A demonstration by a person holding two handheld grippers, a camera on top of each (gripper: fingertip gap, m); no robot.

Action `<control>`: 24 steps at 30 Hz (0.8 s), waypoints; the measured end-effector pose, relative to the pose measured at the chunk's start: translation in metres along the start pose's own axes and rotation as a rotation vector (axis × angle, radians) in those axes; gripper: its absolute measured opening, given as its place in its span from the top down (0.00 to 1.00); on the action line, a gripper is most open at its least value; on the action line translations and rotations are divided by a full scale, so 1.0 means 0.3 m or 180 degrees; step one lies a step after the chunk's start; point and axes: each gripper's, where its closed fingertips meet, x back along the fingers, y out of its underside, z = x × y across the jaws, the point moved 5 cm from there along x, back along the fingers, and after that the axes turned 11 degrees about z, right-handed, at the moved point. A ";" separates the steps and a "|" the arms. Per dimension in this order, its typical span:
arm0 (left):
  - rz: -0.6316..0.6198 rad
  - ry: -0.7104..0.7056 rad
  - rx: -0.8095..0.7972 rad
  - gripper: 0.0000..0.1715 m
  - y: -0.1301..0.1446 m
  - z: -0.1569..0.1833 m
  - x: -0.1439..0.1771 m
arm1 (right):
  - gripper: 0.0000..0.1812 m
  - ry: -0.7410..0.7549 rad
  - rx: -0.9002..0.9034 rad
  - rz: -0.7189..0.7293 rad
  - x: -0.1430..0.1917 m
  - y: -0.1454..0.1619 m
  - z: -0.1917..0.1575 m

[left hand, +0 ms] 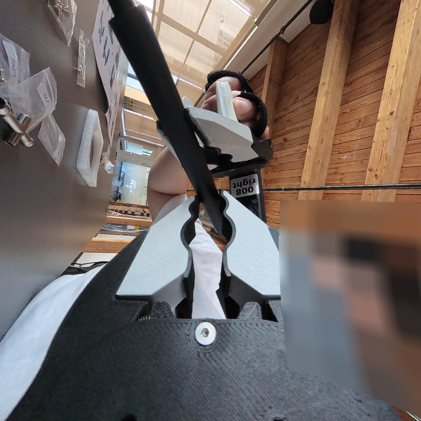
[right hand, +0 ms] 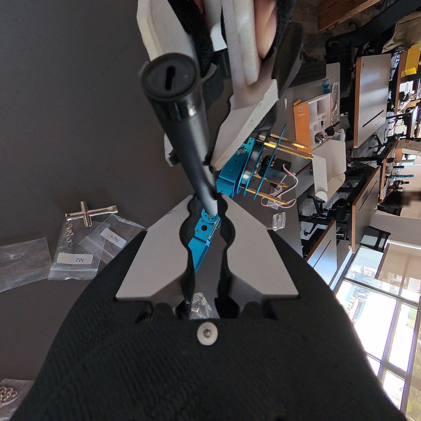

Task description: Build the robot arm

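Note:
A long black screwdriver-like tool runs between both grippers. My left gripper is shut on its narrow end in the left wrist view. Farther up the tool, the right gripper's fingers clamp its shaft, with a person's hand behind them. In the right wrist view, my right gripper is shut on the tool's pale lower end. That end rests on a blue metal bracket. The left gripper's white fingers hold the shaft above. A blue and brass servo assembly lies just behind.
On the dark table lie a chrome cross wrench, several clear bags of small hardware and a small bag. The left wrist view shows the wrench, a white foam piece and a printed sheet. Between my right fingertips and the chrome cross wrench there is roughly 12 cm.

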 end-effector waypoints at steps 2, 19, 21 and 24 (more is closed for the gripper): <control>0.0003 0.0000 -0.0001 0.90 0.000 0.001 -0.001 | 0.91 0.0010 -0.0021 0.0014 0.001 0.001 -0.001; 0.0023 -0.0039 -0.0053 0.90 -0.008 -0.014 0.002 | 0.85 0.0343 -0.1448 0.0147 0.032 0.085 -0.003; 0.0025 -0.0036 -0.0049 0.91 -0.009 -0.014 0.001 | 0.84 0.0430 -0.2214 0.0289 0.058 0.126 -0.006; 0.0022 -0.0065 -0.0056 0.91 -0.008 -0.018 0.001 | 0.77 0.0333 -0.4104 0.0949 0.089 0.153 0.013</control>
